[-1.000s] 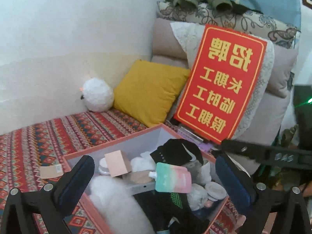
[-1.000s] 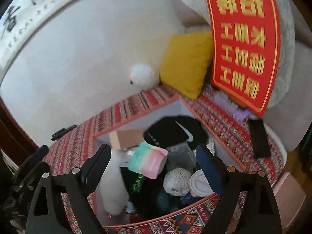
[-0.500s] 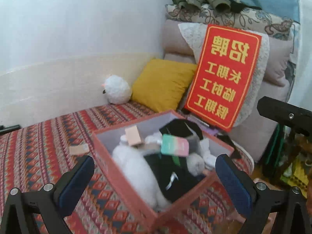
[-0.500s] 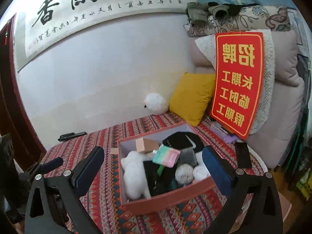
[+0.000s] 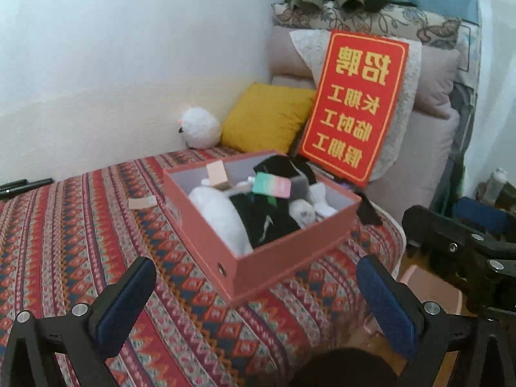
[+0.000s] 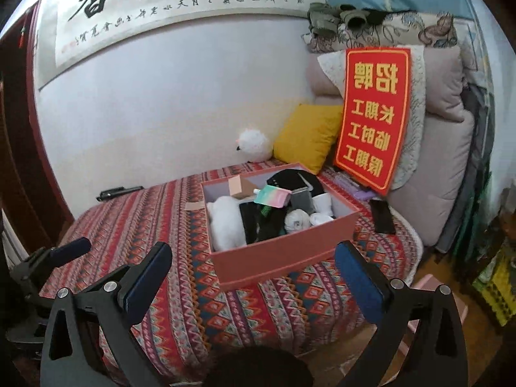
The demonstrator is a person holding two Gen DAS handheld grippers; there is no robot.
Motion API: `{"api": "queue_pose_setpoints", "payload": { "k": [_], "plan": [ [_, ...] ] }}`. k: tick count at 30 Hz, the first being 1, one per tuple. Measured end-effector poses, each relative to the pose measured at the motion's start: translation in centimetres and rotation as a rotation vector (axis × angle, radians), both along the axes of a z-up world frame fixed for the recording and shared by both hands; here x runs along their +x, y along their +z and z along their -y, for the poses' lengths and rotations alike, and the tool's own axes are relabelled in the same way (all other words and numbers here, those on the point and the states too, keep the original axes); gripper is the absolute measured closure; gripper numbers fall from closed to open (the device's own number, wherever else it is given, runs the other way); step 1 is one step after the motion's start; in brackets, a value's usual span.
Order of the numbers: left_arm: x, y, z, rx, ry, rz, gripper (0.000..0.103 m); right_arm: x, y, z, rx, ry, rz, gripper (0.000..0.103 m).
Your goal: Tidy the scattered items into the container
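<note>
Salmon-pink cardboard box (image 5: 283, 258) sits on the patterned red bedspread (image 5: 80, 225) ahead of both my grippers, well apart from them. It is packed with a white plush toy (image 5: 222, 216), black clothing (image 5: 261, 219), a pastel gradient pouch (image 5: 271, 187) and a small pink carton (image 5: 216, 173). My left gripper (image 5: 254, 293) is spread wide and holds nothing; my right gripper (image 6: 254, 277) is likewise released. One tan card (image 5: 142, 203) lies on the bedspread just left of the box.

A home bedroom: patterned bedspread (image 5: 80, 242), stacked quilts (image 6: 445, 135), yellow cushion (image 5: 267, 116).
</note>
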State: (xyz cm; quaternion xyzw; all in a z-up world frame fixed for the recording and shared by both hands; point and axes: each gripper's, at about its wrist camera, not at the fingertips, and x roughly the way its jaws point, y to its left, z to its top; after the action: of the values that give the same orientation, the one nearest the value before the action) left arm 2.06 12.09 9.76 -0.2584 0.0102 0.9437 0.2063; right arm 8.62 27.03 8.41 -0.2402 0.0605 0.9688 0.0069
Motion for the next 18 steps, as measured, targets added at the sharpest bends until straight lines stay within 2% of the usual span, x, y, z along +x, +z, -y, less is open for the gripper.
{"api": "queue_pose_setpoints", "payload": {
  "k": [8,18],
  "plan": [
    [3.6,-0.2,0.4,0.006,0.004,-0.020,0.001,4.5,0.5,0.2,0.022,-0.046,-0.021,0.001],
    [6.6,0.0,1.0,-0.009,0.032,-0.051,0.001,6.9,0.0,0.3,0.050,-0.071,-0.006,0.001]
  ]
}}
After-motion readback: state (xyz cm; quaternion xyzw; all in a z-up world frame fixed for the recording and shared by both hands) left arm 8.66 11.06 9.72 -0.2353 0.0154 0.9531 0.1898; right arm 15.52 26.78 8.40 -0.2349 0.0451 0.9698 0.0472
